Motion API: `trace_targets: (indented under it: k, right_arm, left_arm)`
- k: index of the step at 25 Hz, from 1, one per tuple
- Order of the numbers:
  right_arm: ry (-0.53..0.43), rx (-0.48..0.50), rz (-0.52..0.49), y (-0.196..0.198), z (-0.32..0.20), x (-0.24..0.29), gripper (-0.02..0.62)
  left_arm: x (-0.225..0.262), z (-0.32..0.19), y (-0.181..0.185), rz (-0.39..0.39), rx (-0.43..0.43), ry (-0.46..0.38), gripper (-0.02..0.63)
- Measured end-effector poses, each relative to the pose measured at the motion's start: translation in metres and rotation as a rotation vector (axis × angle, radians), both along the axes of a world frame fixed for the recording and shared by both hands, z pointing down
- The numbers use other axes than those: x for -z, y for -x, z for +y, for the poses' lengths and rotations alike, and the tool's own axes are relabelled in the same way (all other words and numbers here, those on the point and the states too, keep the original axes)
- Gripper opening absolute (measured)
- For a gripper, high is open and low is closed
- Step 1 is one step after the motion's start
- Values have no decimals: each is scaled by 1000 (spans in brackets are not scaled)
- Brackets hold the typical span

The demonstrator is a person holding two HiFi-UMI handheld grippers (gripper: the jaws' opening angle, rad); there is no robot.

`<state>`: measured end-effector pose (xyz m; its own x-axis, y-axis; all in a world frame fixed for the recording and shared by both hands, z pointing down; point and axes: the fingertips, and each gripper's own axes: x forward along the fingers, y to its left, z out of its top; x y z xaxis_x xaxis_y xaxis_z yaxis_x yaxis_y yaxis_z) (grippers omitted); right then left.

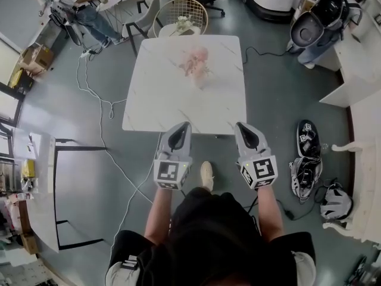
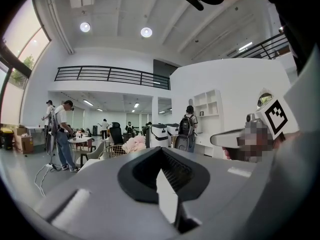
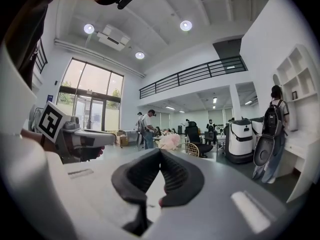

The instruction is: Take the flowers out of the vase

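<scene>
A bunch of pale pink flowers [image 1: 196, 61] stands in a vase on the white marble table [image 1: 155, 100], right of the tabletop's middle. Both grippers are held side by side, short of the table's near edge and well away from the flowers. My left gripper [image 1: 183, 126] is shut with nothing in it, and so is my right gripper [image 1: 241, 126]. In the left gripper view the flowers [image 2: 134, 144] show small just above the closed jaw tips of the left gripper [image 2: 161, 150]. The right gripper view has the flowers [image 3: 170, 140] just over the closed tips of the right gripper [image 3: 160, 151].
A gold wire chair [image 1: 181, 14] stands at the table's far side. White cables [image 1: 98, 106] trail over the grey floor on the left. Shoes and bags [image 1: 306, 159] lie on the right by white shelving [image 1: 357, 82]. A person [image 1: 83, 11] stands far left.
</scene>
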<state>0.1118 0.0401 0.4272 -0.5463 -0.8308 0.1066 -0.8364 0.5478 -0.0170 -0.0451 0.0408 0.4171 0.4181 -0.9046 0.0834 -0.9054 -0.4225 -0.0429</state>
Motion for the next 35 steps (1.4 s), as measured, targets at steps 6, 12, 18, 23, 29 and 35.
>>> trace_targets:
  k: [6, 12, 18, 23, 29, 35]
  right_arm:
    - [1, -9, 3, 15, -34, -1, 3]
    - [-4, -27, 14, 22, -63, -4, 3]
    - [-6, -36, 25, 32, -80, -5, 3]
    - [-9, -32, 37, 42, -90, -7, 3]
    - [-2, -26, 42, 45, -98, -8, 3]
    - [-5, 17, 35, 50, -119, -11, 3]
  left_arm:
    - [-5, -38, 13, -3, -14, 15, 8]
    - [-10, -69, 22, -4, -31, 9, 8]
    - [-10, -88, 32, 5, -38, -1, 8]
    - [-15, -97, 43, 13, -33, 6, 8]
    - [-10, -105, 45, 11, -28, -8, 8]
    - [-14, -118, 50, 7, 18, -3, 8]
